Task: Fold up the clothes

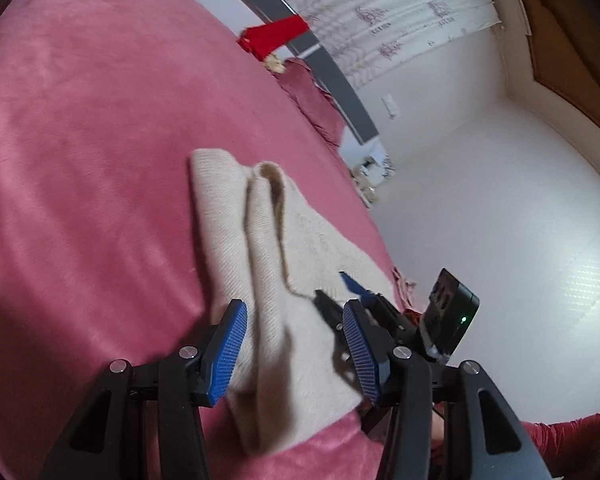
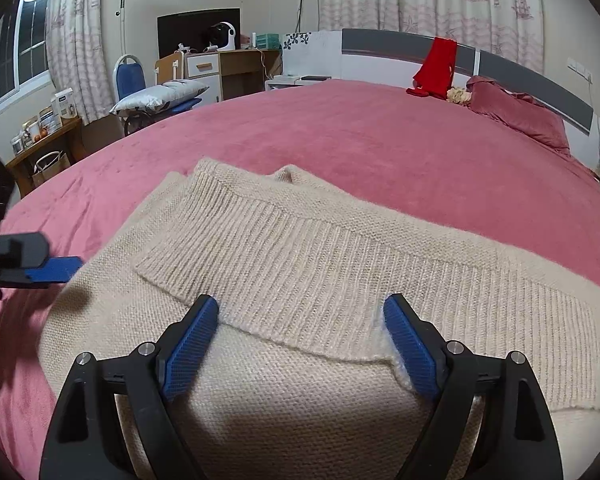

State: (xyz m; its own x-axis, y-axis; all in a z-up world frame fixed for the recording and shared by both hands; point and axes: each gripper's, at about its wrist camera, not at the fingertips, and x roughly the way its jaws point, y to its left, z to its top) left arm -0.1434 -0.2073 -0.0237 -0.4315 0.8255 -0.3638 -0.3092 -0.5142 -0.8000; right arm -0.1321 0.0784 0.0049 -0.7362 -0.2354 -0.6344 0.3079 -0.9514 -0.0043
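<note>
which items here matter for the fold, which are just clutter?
In the job:
- cream sweater, partly folded on the bed
- pink bedspread, the work surface
- left tool, open, sweater fold between its pads
- right tool, open over the ribbed hem

Lying about:
- red cloth on the headboard
- pink pillow
- blue chair with a grey pillow

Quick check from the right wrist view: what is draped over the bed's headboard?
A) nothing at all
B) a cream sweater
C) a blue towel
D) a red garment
D: a red garment hangs over the grey headboard, while the cream sweater lies flat on the pink bedspread near the camera.
</note>
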